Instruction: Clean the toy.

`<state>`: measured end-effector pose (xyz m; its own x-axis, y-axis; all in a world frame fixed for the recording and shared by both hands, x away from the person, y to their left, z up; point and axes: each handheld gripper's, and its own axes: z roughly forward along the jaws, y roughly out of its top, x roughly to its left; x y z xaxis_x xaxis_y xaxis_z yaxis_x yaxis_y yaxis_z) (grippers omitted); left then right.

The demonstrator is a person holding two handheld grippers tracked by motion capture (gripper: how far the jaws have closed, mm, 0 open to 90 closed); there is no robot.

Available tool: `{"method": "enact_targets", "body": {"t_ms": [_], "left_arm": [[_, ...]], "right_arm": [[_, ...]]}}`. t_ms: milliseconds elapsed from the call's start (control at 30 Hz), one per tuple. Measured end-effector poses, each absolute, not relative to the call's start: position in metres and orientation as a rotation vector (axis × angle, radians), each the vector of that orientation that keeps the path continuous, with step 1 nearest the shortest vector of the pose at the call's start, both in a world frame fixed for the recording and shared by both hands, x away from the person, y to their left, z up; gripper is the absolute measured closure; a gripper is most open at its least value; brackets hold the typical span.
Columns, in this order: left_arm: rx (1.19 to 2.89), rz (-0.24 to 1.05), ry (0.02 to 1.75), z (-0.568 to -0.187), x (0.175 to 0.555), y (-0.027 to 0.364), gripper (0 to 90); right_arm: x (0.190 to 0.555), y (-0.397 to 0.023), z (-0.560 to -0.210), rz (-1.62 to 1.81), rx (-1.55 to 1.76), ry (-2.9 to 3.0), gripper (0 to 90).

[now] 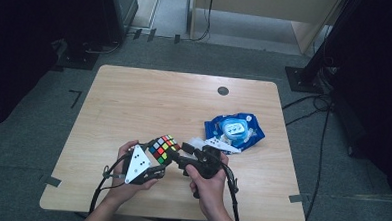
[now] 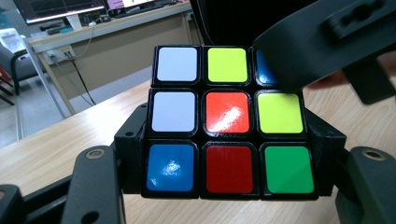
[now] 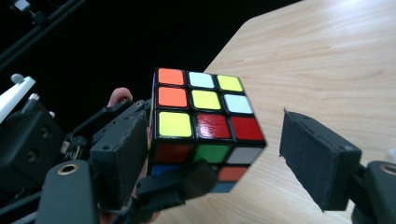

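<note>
left gripper (image 1: 157, 165) pinches the rubik's cube (image 1: 164, 148) above the table (image 1: 134, 103); right gripper (image 3: 212, 154) stands spread, one pad touching. centre both pads on one layer before you close.

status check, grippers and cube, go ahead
Left hand-held gripper shut on puzzle cube. Right hand-held gripper open around it, one pad clear. Blue packet lies beside, not blocking.

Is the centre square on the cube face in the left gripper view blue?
No, the centre square of the cube face there is orange-red.
</note>
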<state>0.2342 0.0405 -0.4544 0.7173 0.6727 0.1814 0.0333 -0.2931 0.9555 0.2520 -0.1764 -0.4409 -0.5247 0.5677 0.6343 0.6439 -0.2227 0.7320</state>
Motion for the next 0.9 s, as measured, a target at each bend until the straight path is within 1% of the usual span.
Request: {"method": "enact_targets", "body": {"t_ms": [100, 167, 333, 467, 633, 833, 900], "left_arm": [[1.776, 0.698, 0.546, -0.455, 0.231, 0.035, 34.0], [1.773, 0.701, 0.543, -0.455, 0.230, 0.033, 34.0], [1.771, 0.650, 0.563, -0.457, 0.233, 0.036, 33.9], [1.781, 0.628, 0.557, -0.458, 0.235, 0.035, 33.8], [1.816, 0.641, 0.526, -0.458, 0.235, 0.034, 32.5], [1.861, 0.654, 0.474, -0.460, 0.235, 0.039, 27.3], [1.876, 0.679, 0.471, -0.461, 0.236, 0.040, 27.9]], "right_arm": [[0.252, -0.173, -0.444, -1.878, -1.490, -1.901, 28.2], [0.252, -0.172, -0.445, -1.864, -1.490, -1.885, 28.4], [0.255, -0.177, -0.448, -1.849, -1.482, -1.781, 34.5], [0.252, -0.176, -0.446, -1.846, -1.506, -1.837, 34.6], [0.254, -0.179, -0.444, -1.824, -1.529, -1.866, 34.7], [0.259, -0.199, -0.431, -1.842, -1.573, -1.888, 34.7], [0.261, -0.206, -0.425, -1.840, -1.564, -1.898, 34.7]]}}
